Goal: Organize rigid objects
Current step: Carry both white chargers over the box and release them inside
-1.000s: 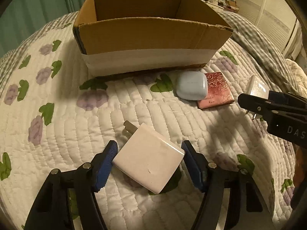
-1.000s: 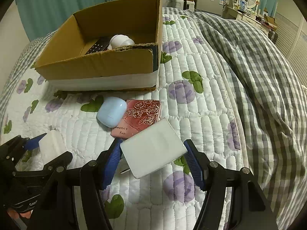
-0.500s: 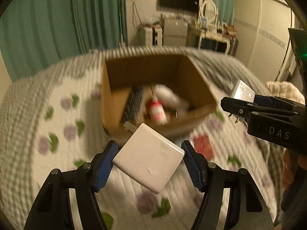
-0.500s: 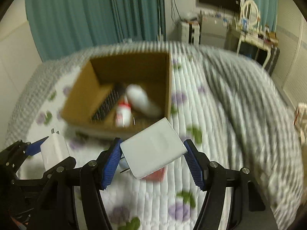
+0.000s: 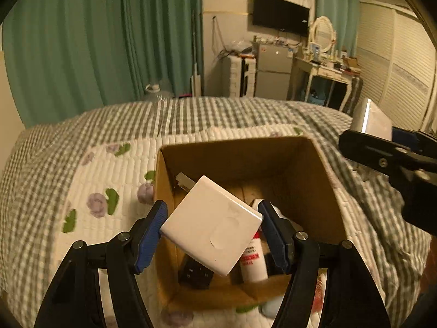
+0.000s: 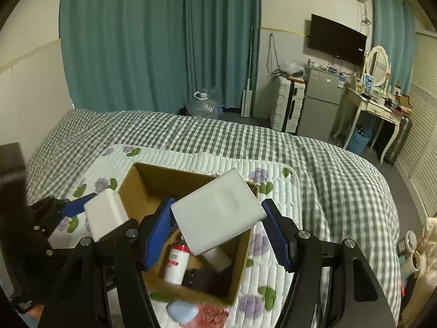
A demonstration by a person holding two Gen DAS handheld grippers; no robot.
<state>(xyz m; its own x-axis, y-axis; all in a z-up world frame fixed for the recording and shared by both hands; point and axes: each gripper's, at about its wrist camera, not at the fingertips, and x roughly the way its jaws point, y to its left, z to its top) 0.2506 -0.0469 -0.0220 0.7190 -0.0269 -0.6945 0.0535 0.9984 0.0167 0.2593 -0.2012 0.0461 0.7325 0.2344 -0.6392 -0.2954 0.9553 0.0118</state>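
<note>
My left gripper (image 5: 211, 222) is shut on a white plug adapter (image 5: 210, 225) and holds it above the open cardboard box (image 5: 325, 169). My right gripper (image 6: 217, 222) is shut on a flat white power bank (image 6: 218, 211), also above the box (image 6: 243, 248). Inside the box lie a white bottle with a red label (image 6: 176, 263), a dark flat object (image 5: 195, 272) and another white item. The right gripper and its power bank show at the right of the left wrist view (image 5: 371, 120). The left gripper and its adapter show at the left of the right wrist view (image 6: 105, 214).
The box stands on a floral quilt (image 6: 275, 281) over a gingham bedspread (image 6: 327, 164). A pale blue case (image 6: 181, 311) and a red patterned card (image 6: 214, 315) lie on the quilt in front of the box. Green curtains, a fridge and a dressing table stand beyond the bed.
Both grippers rose from the quilt with their loads and moved forward over the box. The views now look down into the box and across the room.
</note>
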